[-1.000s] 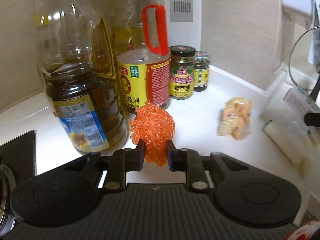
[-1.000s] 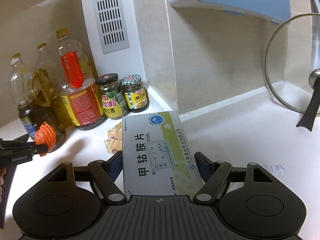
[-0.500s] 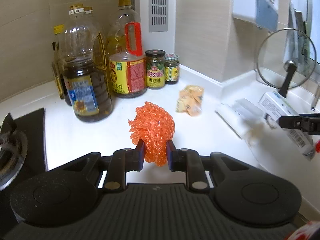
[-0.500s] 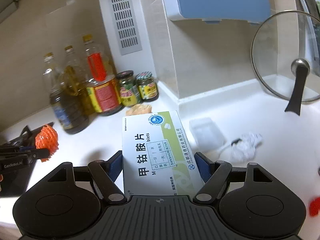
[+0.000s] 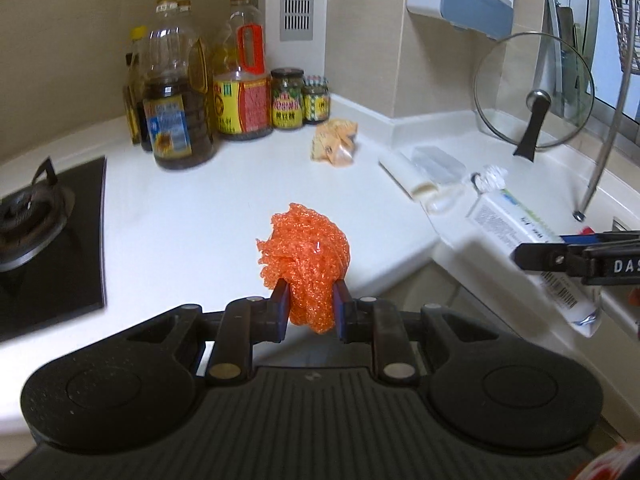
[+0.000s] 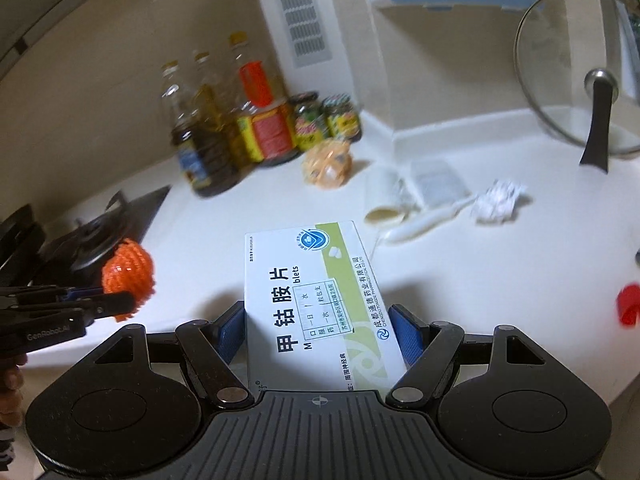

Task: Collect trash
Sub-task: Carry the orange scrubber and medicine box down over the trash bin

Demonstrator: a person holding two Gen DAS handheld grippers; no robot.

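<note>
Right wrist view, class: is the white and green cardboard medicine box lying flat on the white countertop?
No: the white and green cardboard medicine box is clamped between the right tongs, raised above the white countertop.

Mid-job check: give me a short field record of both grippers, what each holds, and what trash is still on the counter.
left gripper: jaws shut on orange mesh ball
right gripper: jaws shut on medicine box
on counter: crumpled white paper, yellow snack wrapper, white roll, clear plastic piece
not trash: oil bottles, two jars, glass lid
bin: not in view
</note>
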